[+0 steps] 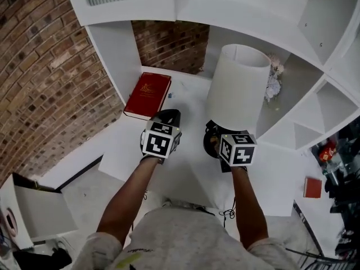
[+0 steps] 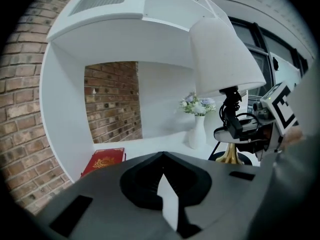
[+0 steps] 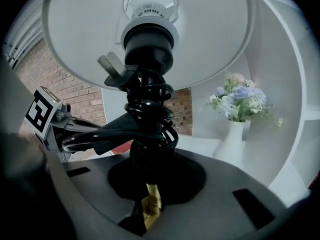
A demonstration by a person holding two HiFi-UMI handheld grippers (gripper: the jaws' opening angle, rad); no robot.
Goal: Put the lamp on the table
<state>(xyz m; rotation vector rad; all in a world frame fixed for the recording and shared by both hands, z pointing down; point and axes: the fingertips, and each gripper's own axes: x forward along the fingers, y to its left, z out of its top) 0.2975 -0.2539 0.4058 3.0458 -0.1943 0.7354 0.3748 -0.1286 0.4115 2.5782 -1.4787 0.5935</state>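
The right gripper [image 3: 147, 204] is squeezed tight on the thin gold stick of the lamp [image 1: 239, 89], low down near its black foot. The left gripper [image 2: 162, 156] is closed too, but it has nothing in it — it just sits beside the lamp. The lamp is over the white table [image 1: 185, 103], between the red book [image 1: 148, 94] and the vase [image 3: 231, 141] of flowers. I cannot tell if its foot touches the table yet. The shade is big up top and the grip is small, so I think the lamp could tip or spin in the jaws. The black cord [image 3: 150, 119] is wound loosely round the stick — a loop could slide off and catch. If the lamp swings sideways, the shade may bump the vase and knock it over.
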